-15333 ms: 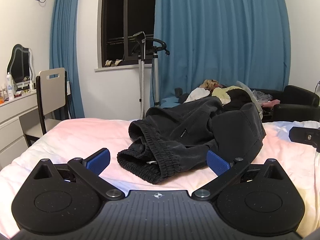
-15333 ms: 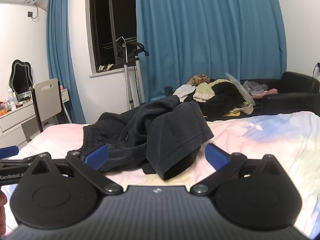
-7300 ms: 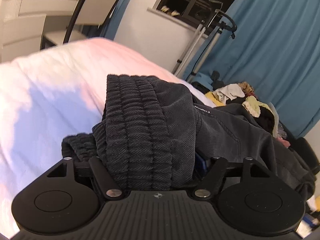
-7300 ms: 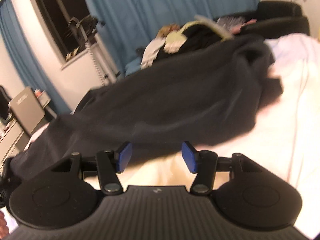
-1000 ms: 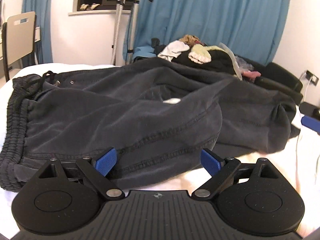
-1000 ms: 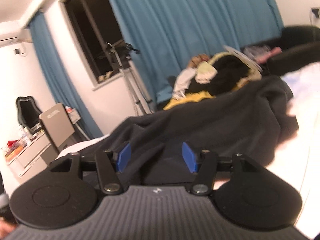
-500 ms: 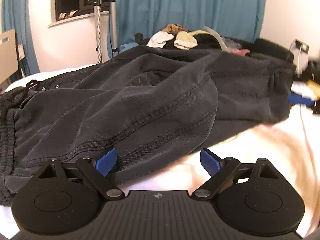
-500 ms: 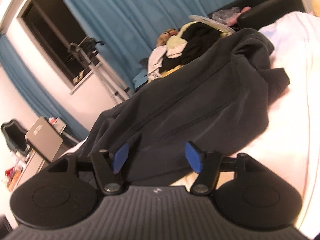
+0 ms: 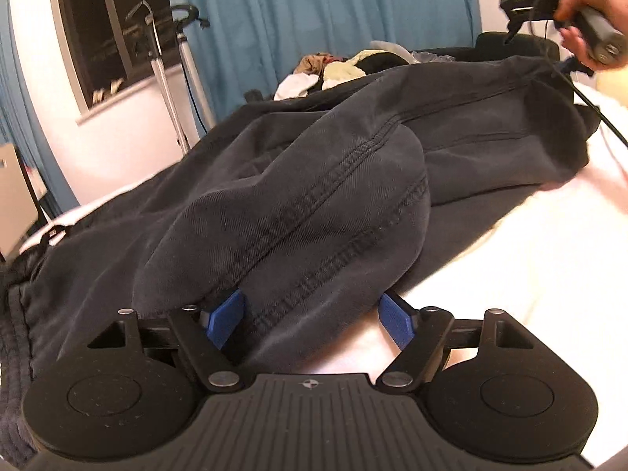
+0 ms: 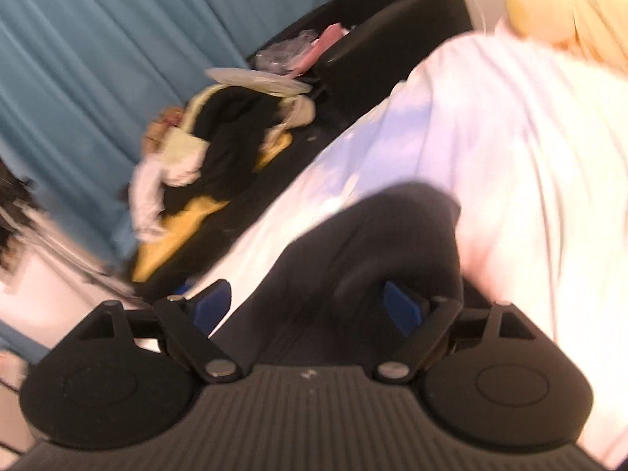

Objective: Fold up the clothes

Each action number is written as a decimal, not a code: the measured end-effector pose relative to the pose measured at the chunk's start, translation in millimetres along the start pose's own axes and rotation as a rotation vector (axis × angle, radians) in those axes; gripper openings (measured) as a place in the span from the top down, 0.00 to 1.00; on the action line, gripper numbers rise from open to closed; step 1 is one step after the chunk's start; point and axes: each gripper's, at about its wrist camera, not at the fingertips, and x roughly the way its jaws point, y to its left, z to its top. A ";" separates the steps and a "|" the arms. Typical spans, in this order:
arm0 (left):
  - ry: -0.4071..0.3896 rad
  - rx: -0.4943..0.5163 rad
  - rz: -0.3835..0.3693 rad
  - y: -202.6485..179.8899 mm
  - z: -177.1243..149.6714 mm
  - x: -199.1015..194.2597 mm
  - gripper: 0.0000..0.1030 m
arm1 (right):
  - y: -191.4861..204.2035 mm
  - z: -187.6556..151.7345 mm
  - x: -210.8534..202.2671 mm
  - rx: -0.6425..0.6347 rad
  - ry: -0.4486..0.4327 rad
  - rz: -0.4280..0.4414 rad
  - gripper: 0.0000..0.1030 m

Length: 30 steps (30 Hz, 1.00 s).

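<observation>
The dark trousers [image 9: 298, 180] lie spread across the pale bed [image 9: 530, 259] in the left wrist view, the ribbed waistband [image 9: 15, 337] at the lower left edge and one leg stretching off to the upper right. A bulging, seamed fold of the cloth sits right at the left gripper [image 9: 310, 320], whose blue-padded fingers [image 9: 225, 316] stand wide apart; the fold fills the gap and touches the left pad, but the jaws are not closed on it. At the top right a hand [image 9: 596, 0] holds the handle of the other tool above the far end of the trouser leg. Behind the bed are blue curtains [image 9: 314, 11], a dark window [image 9: 106, 27], a metal stand [image 9: 172, 78] and a heap of mixed clothes [image 9: 337, 68]. The right wrist view is blurred and tilted. Here the end of the trousers [image 10: 353, 259] rests on the bed [image 10: 530, 180] and runs in between the right gripper [image 10: 308, 308] fingers [image 10: 402, 310], which are also spread apart with the cloth loose between them. The clothes heap [image 10: 212, 149] and curtains [image 10: 98, 39] lie beyond, and a black sofa [image 10: 392, 27] stands at the top.
</observation>
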 end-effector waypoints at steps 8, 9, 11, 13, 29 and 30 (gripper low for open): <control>-0.109 -0.222 -0.005 38.2 -2.6 7.2 0.82 | 7.5 19.4 53.1 -0.083 -0.042 -0.118 0.87; -0.129 -0.264 -0.009 46.4 -1.9 6.2 0.83 | 8.7 20.1 48.2 -0.092 -0.055 -0.102 0.87; -0.181 -0.356 -0.027 63.7 -1.1 -0.2 0.87 | 11.1 21.5 38.5 -0.109 -0.082 -0.071 0.90; -0.235 -0.434 -0.051 79.0 0.0 -8.4 0.88 | 13.9 23.6 16.1 -0.124 -0.129 -0.008 0.91; -0.200 -0.620 -0.210 127.0 -30.2 -97.5 0.88 | -174.4 -58.8 -106.6 0.236 -0.038 -0.027 0.81; -0.193 -0.650 -0.212 129.9 -32.8 -99.0 0.88 | -185.4 -59.2 -104.6 0.271 -0.024 -0.028 0.81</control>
